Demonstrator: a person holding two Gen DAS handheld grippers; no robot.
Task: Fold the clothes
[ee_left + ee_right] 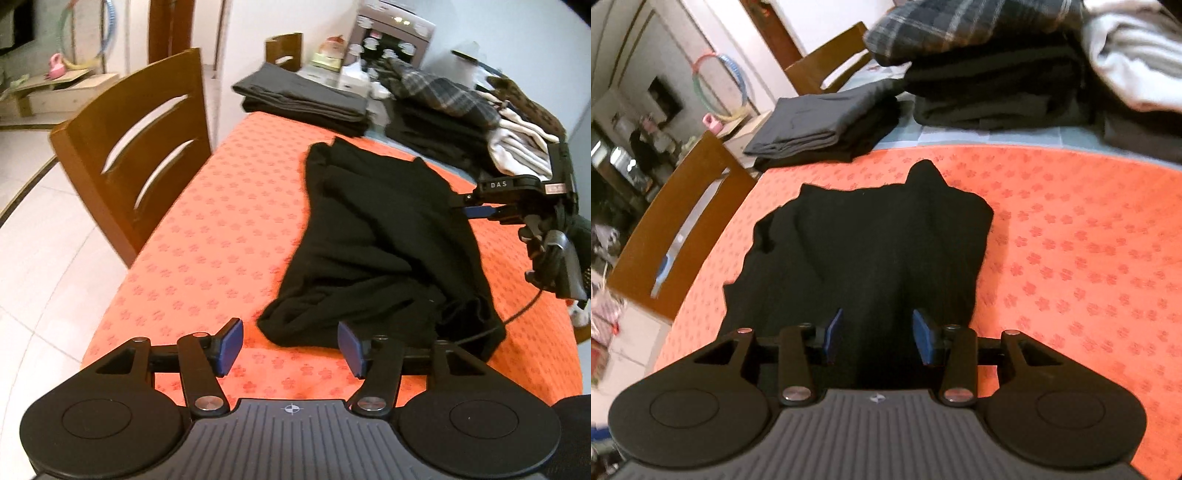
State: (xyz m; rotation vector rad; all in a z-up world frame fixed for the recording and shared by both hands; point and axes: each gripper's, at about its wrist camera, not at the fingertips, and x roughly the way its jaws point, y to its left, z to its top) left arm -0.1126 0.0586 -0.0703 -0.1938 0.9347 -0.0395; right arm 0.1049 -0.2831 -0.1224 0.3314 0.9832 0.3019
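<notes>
Both our grippers stand partly open and hold nothing: the left gripper (pixel 290 345) hovers over the near edge of the tabletop with the black garment (pixel 384 243) just beyond its pads, and the right gripper (pixel 878 338) hangs above the same garment (pixel 864 258), cloth showing between its jaws but not pinched. We judge the garment half folded, rumpled at its near end, lying mid-tabletop on the orange flowered tablecloth (pixel 192 258). To fold well, we should pinch the two near corners cleanly, taking every layer, lift evenly, then lay them onto the far edge without dragging. Toward the far edge wait a folded grey stack (pixel 306 99) and a plaid-topped pile (pixel 443 99); a wooden chair (pixel 136 147) stands at the left edge.
</notes>
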